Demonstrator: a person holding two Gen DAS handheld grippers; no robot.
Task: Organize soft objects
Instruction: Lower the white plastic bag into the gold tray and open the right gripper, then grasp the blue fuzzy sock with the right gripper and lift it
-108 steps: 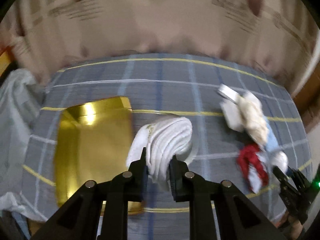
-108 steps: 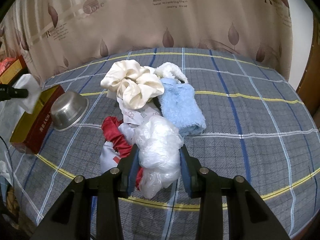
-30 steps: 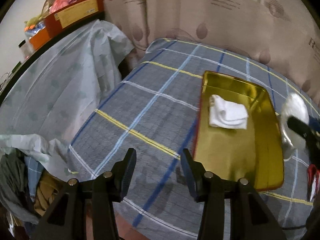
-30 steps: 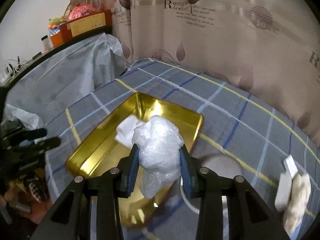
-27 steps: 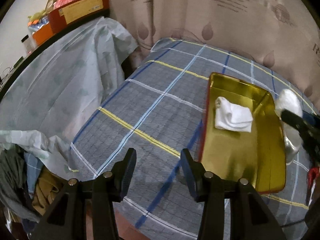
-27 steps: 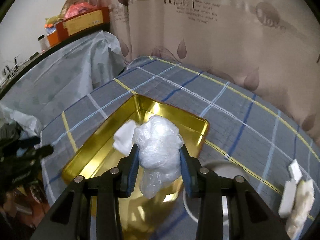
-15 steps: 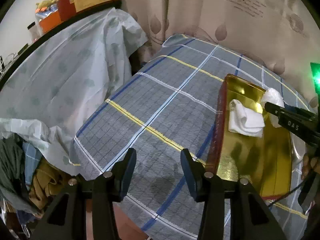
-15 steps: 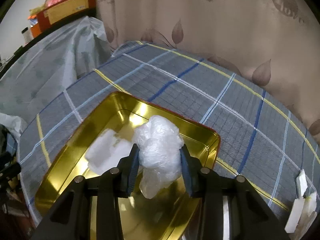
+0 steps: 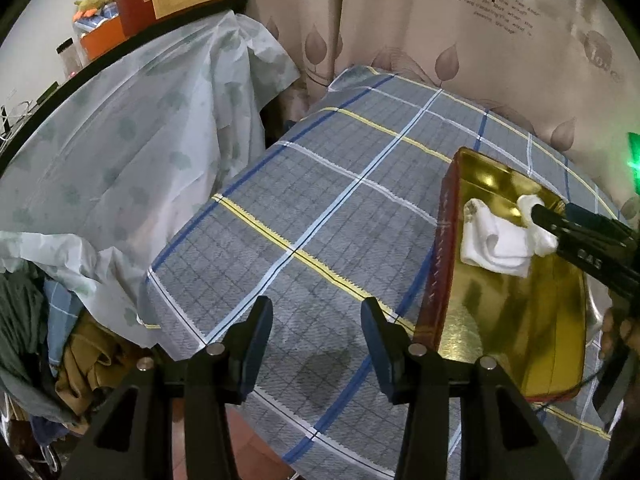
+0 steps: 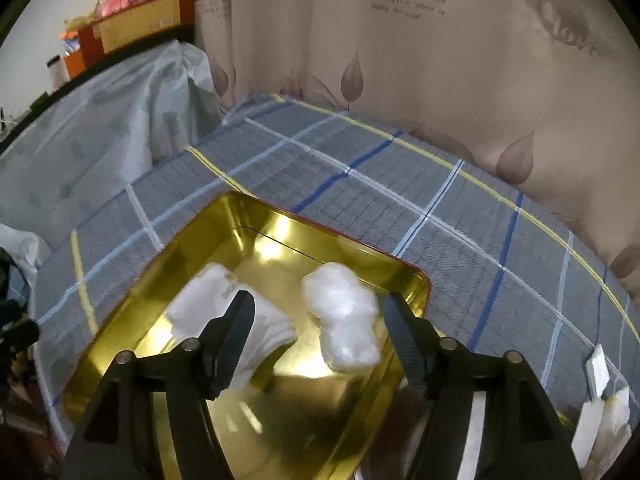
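Left wrist view: left gripper [image 9: 316,328], jaws wide apart, nothing between them, held over the near edge of the checked cloth [image 9: 320,208] covering the table. Gold tray [image 9: 516,320] with red outer wall lies to the right on the cloth. Folded white cloth [image 9: 494,246] lies in the tray's far half. The right gripper reaches in from the right above the tray; a white plastic bag [image 9: 530,204] shows just beyond its tip. Leaf-print curtain [image 9: 460,32] behind; pale plastic sheet [image 9: 120,152] draped at left

Right wrist view: right gripper [image 10: 318,324], jaws spread wide, holding nothing, poised over the gold tray [image 10: 224,216]. Crumpled white plastic bag [image 10: 344,316] sits between the fingers but free of both, in the tray's far right part. Folded white cloth [image 10: 224,312] lies beside it to the left, partly behind the left finger. Whether the two touch cannot be told
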